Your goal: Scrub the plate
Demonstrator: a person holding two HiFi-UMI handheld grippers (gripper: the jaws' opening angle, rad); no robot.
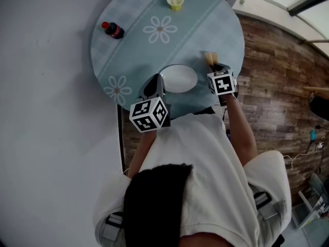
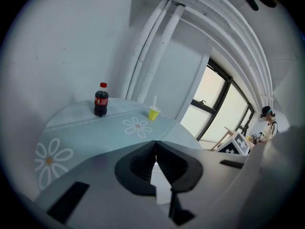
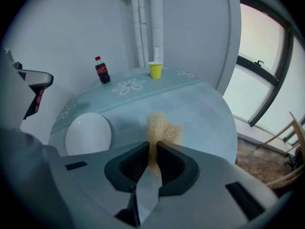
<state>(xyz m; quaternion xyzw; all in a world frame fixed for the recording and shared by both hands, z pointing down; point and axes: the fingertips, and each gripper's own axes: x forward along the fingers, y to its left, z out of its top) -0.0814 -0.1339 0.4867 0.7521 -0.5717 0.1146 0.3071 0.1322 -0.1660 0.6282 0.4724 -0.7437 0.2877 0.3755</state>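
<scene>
A white plate [image 1: 180, 78] lies near the front edge of the round table [image 1: 139, 9], and it also shows at the left in the right gripper view [image 3: 88, 133]. My left gripper [image 1: 156, 82] is at the plate's left rim. Its jaws [image 2: 155, 149] are shut and touching, with nothing seen pinched; the plate is hidden beneath them. My right gripper [image 1: 216, 66] is just right of the plate, shut on a tan scrubbing pad [image 3: 159, 128]. The pad sticks out beyond the tips over the tablecloth [image 1: 209, 59].
A dark cola bottle [image 1: 112, 30] with a red cap stands at the table's far left. A yellow cup [image 1: 175, 2] with a straw stands at the far side. Wooden floor [image 1: 277, 76] lies right of the table, a white wall behind it.
</scene>
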